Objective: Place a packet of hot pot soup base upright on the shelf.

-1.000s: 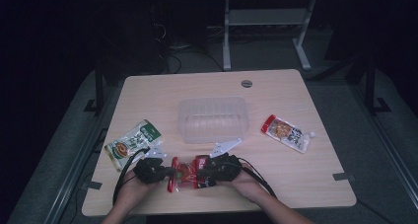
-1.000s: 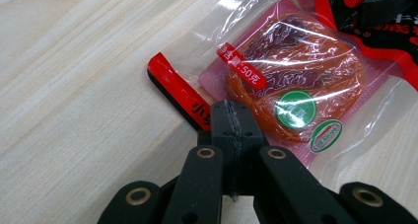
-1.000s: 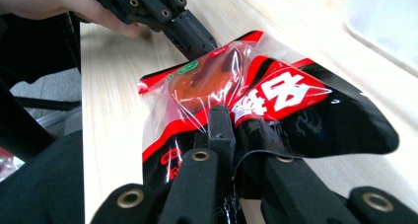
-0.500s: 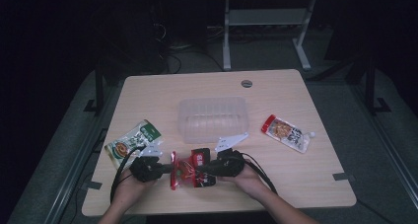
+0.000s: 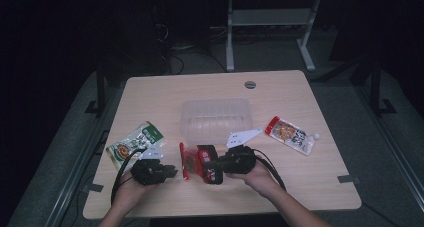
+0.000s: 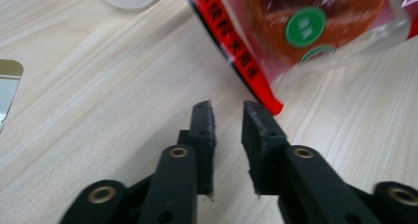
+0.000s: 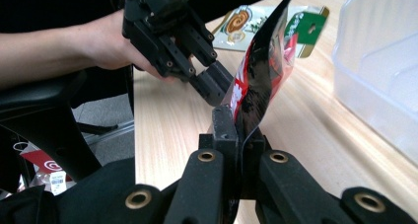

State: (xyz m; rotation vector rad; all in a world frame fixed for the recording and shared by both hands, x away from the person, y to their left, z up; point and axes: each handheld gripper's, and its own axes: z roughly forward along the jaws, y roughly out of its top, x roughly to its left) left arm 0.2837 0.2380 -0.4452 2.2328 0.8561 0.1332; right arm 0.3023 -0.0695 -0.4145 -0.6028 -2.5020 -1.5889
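— While clamped shut on one edge of the red snack pouch (image 7: pixel 261 71), hoists it on end just above the table (image 5: pixel 165 92). So much for the right gripper (image 7: pixel 236 120). Risks?

— Could swing or slip free, given so thin a pinch and the weight hanging off to one side.

— And the left gripper (image 6: pixel 226 108)?

— Just been opening; now parted by a narrow gap, nothing between, pouch corner just past the tips. Might snag that corner if pushed forward, and tug the pouch loose.

— Farther out?

— Clear plastic tub (image 5: pixel 215 118) just beyond the pouch, probably the destination. Could clip the near wall if brought in low, and shove the tub back. Green packet (image 5: pixel 132 144) at the left, red-and-white packet (image 5: pixel 290 133) at the right, both well apart.
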